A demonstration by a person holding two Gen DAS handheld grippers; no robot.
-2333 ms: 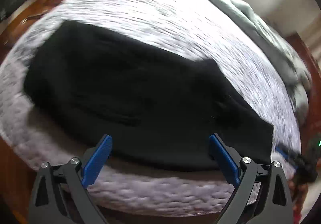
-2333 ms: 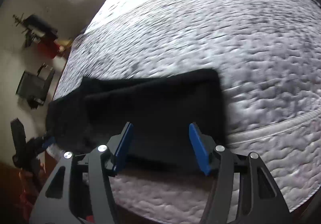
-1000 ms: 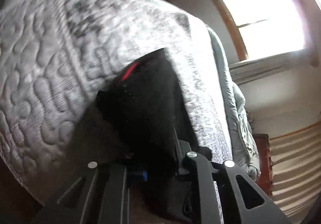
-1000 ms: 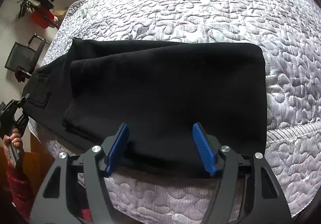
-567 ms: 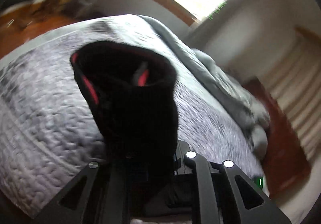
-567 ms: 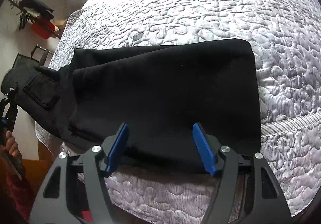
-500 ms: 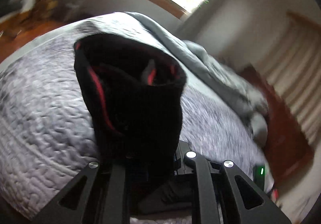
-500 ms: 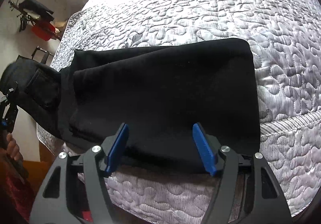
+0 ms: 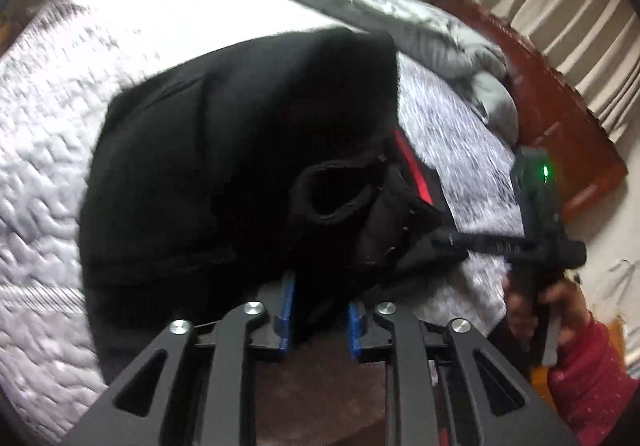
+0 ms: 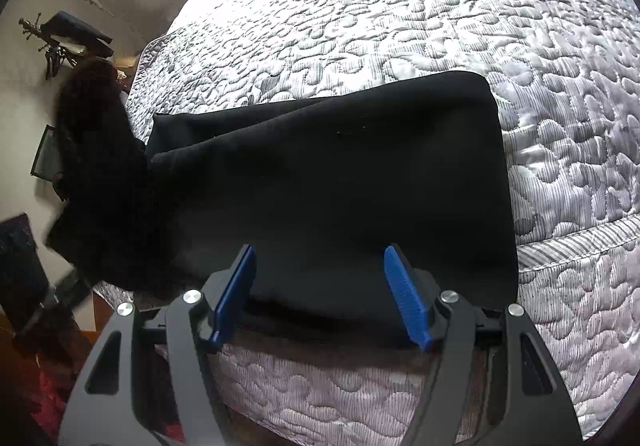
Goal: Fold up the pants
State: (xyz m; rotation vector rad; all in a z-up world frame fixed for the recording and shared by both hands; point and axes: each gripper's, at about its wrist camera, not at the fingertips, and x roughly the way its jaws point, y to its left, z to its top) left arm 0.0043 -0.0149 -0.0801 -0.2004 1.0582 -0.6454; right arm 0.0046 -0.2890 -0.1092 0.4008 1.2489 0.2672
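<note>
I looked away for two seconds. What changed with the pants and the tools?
The left tool closed on the waist end of the black fabric pants, lifted it off the grey quilted bedspread and is carrying it over toward the leg end. The right tool stayed open over the pants' near edge.

we note a bed (image 10: 400, 26) under a grey quilted coverlet, a wooden headboard (image 9: 560, 94), pale curtains (image 9: 568, 6), off-white walls (image 10: 24, 94), bright window glare.
</note>
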